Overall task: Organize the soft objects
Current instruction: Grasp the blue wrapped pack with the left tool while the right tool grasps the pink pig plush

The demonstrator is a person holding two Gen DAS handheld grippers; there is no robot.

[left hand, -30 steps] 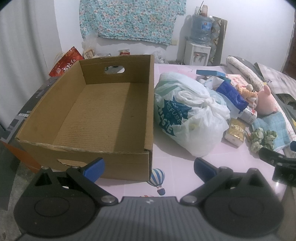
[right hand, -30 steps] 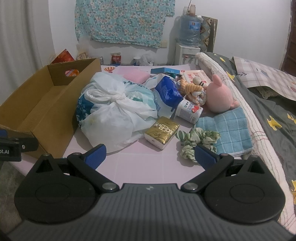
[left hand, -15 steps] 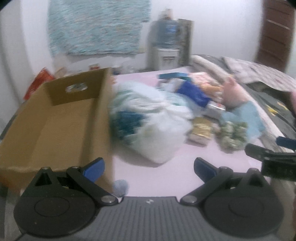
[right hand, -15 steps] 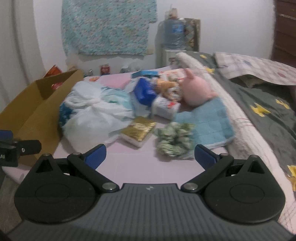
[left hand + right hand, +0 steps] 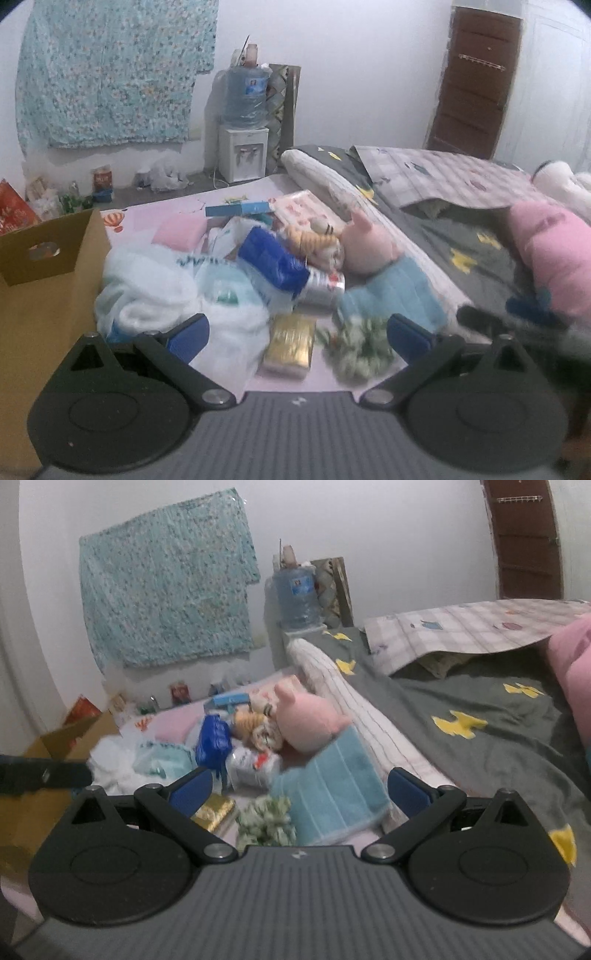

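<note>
Cardboard box (image 5: 44,295) now slid to frame's left edge, pile (image 5: 295,288) centred, both grippers (image 5: 297,334) (image 5: 299,788) wide, empty — picking imminent.

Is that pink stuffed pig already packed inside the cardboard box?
No, the pink stuffed pig lies on the bed among the clutter, well to the right of the cardboard box.

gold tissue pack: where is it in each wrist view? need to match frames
Left wrist: gold tissue pack low centre, between the open fingers, right of the white plastic bag.
Right wrist: lower left, partly behind the left finger.
Shared landmark: pink plush pig, beyond the pack in both.
</note>
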